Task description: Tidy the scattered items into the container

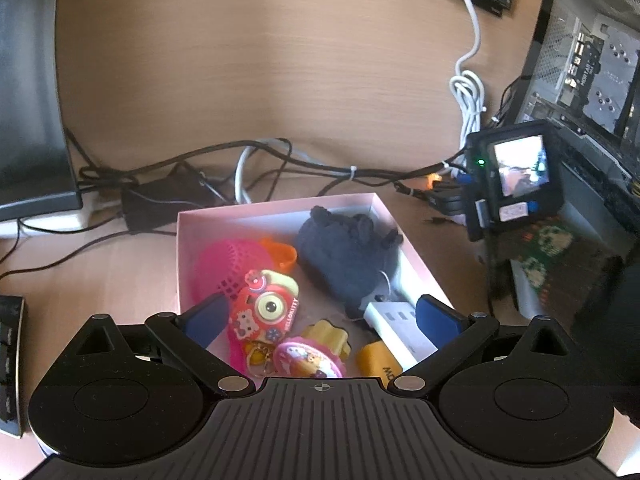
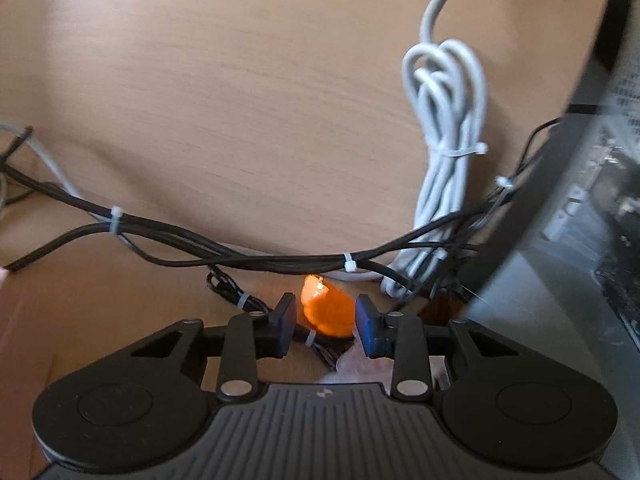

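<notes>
L tool wide apart over pink box; R tool apart, flanking orange toy.

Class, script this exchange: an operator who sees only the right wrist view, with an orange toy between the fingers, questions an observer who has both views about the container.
Operator: Where is the container?
Observer: The pink box sits on the desk, left of your right gripper.
Operator: What's in it?
Observer: A dark plush toy, among other toys.
Operator: Is the left gripper free?
Observer: Yes, the left gripper is open and empty over the box.
</notes>
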A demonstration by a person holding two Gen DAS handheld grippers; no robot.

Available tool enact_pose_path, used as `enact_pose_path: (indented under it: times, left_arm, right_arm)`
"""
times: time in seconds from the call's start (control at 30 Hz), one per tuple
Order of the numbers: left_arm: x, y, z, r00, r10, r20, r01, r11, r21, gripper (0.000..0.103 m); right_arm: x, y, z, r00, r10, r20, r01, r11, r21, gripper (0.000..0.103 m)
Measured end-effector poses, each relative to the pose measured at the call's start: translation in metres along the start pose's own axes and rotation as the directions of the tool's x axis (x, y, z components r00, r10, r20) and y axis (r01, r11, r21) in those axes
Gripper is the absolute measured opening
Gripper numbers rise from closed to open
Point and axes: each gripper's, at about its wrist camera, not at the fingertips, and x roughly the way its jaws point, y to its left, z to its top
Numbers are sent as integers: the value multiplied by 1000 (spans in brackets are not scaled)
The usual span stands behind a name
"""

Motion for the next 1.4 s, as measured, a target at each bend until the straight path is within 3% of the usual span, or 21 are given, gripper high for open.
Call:
enact_pose_path:
  times: [0.17,0.23,0.3,0.53,0.63,0.73,0.97,1.17,1.27,1.33,1.4]
  left_arm:
    - [6,6,2,1000,5,-15,-6,1000,-16,102]
    - [6,9,2,1000,9,-12,-9,1000,-24,102]
    - [6,11,2,1000,11,-15,-11,999,-32,102]
    - [2,8,-3,1000,9,-21,-9,1000,-30,102]
    - [-4,3,-6,1000,4,-20,-4,1000,-20,102]
    - [-11,-1,-11,1000,-3,-17,3,1000,-11,102]
    - [-22,-10,-25,999,-15,-37,15,1000,4,102]
    - [-20,-18,-43,997,-17,-77,20,999,40,102]
    - [-22,-21,-49,996,-14,-83,19,999,51,102]
    - [-24,-21,-51,996,-12,-83,16,999,51,102]
    - [-26,-20,-52,997,-11,-82,14,999,41,102]
  right_arm:
    - [28,0,5,999,-1,-34,1,1000,-4,31]
    - [34,-2,4,999,4,-48,-4,1000,-2,18]
    - [33,-5,3,999,7,-47,-7,1000,9,15]
    - [-12,-9,2,999,33,32,-34,999,11,12]
    - [-47,-13,-3,994,86,68,-88,996,25,12]
    - [-89,-13,-17,983,163,83,-165,986,13,12]
    - [-166,8,-63,941,339,20,-337,939,-67,12]
    - [-202,13,-91,900,436,-20,-435,895,-96,13]
    - [-216,6,-92,880,474,12,-471,877,-95,27]
    - [-223,0,-87,883,467,53,-460,882,-101,52]
    - [-225,-10,-77,888,448,101,-440,893,-92,65]
